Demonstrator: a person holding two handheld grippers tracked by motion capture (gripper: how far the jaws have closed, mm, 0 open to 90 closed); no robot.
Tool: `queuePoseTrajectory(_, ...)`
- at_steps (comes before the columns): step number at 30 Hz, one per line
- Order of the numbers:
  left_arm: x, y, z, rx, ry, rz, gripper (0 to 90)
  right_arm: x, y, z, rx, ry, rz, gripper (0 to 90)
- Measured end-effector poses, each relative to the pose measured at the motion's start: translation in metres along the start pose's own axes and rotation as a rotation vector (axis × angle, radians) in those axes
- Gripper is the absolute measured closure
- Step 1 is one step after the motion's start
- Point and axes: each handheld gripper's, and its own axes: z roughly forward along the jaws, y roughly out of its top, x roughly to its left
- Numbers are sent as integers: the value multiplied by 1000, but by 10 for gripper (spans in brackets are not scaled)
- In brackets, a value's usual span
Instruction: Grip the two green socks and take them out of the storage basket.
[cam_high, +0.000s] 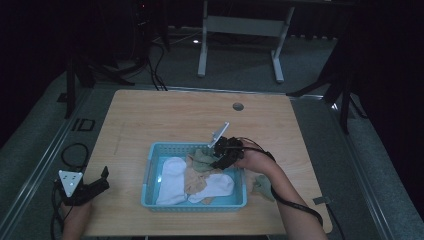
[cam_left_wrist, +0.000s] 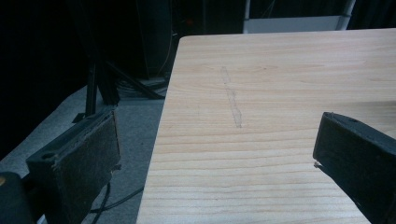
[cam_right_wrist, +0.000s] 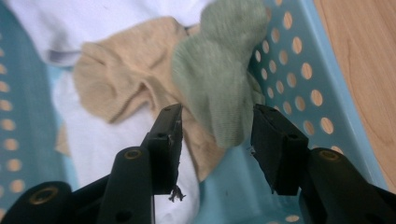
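Socks fill the blue perforated basket (cam_high: 150, 176) at the near middle of the table, and your right gripper (cam_right_wrist: 215, 126) hangs over its far right corner with the green sock (cam_right_wrist: 219, 74) dangling between its jaws. The jaws stand about half apart. The sock's tip lies in the gap, but the pads do not visibly press on it, so treat it as loose. In the high view the right gripper (cam_high: 223, 154) sits above the tan sock (cam_high: 196, 181) and the white socks (cam_high: 172, 180).

Close too low and you may pinch the tan sock along with the green one, or catch the basket's wall. Close too high and the blurred, hanging tip could slip free. A second green sock (cam_high: 263, 186) lies on the wood just beside the basket's right side, near your forearm, and a sweep of the sleeve could push it off.

Your left gripper (cam_left_wrist: 215, 154) rests wide open and empty at the table's near left corner. The light wooden table (cam_high: 175, 115) stands in a dark room on grey flooring, with cables and a white frame beyond.
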Motion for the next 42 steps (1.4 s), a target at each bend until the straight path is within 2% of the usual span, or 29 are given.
queuePoseTrajectory(6, 0, 0, 0, 1, -1, 0, 4, -6, 2, 11, 13, 5, 25, 523)
queuePoseTrajectory(12, 0, 0, 0, 0, -1, -4, 4, -6, 5, 22, 37, -8, 14, 536)
queuePoseTrajectory(15, 0, 0, 0, 1, -2, -6, 4, -5, 7, 26, 45, -5, 0, 625)
queuePoseTrajectory(19, 0, 0, 0, 0, -2, -6, 4, -2, 7, 28, 50, -5, -29, 824)
queuePoseTrajectory(21, 1, 0, 0, 1, -2, -6, 4, -1, 6, 28, 43, -5, -36, 848)
queuePoseTrajectory(25, 0, 0, 0, 1, 0, -6, 4, 1, 5, 23, 37, 19, -47, 852)
queuePoseTrajectory(34, 0, 0, 0, 2, 2, -2, 4, 6, 4, 3, 15, 21, -71, 854)
queuePoseTrajectory(42, 0, 0, 0, 4, 2, -3, 4, 15, 3, -26, -34, 14, -94, 855)
